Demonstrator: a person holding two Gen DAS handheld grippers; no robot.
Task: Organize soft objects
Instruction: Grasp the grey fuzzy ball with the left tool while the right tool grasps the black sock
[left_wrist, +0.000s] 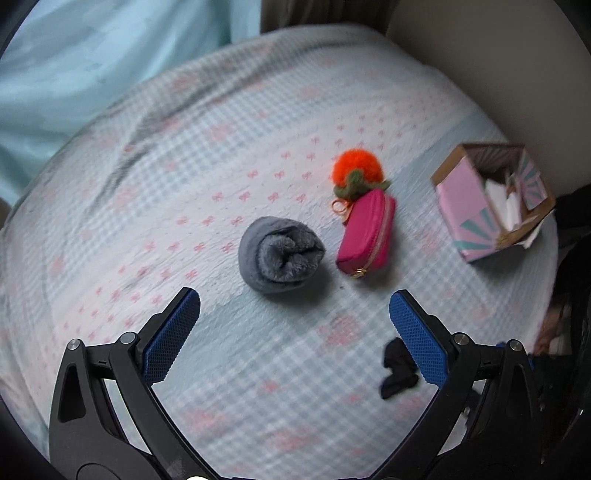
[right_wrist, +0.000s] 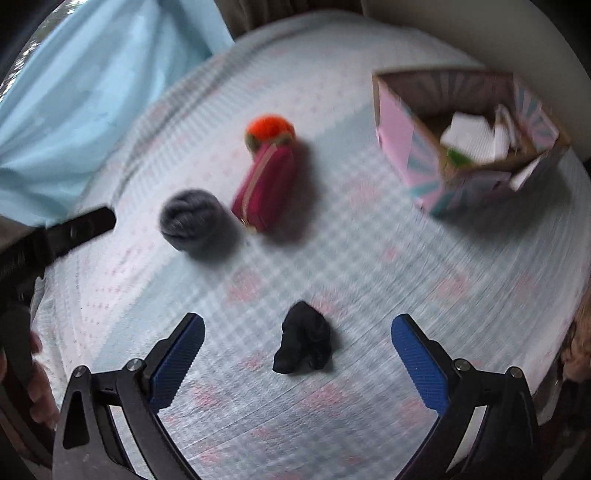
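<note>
A bed covered by a pale blue checked quilt with pink bows (left_wrist: 229, 155) is seen. Laid directly on it are a rolled grey fleece cloth (left_wrist: 279, 254), a magenta zipped pouch (left_wrist: 366, 236) touching an orange fuzzy pom-pom (left_wrist: 355, 170), a crumpled black fabric piece (right_wrist: 304, 338) and an open pink cardboard box (left_wrist: 476, 212).

open bedspread (right_wrist: 369, 258) btwn black cloth (right_wrist: 303, 338) & box (right_wrist: 406, 147) | pouch (right_wrist: 264, 188) touching grey roll (right_wrist: 192, 219)
</note>
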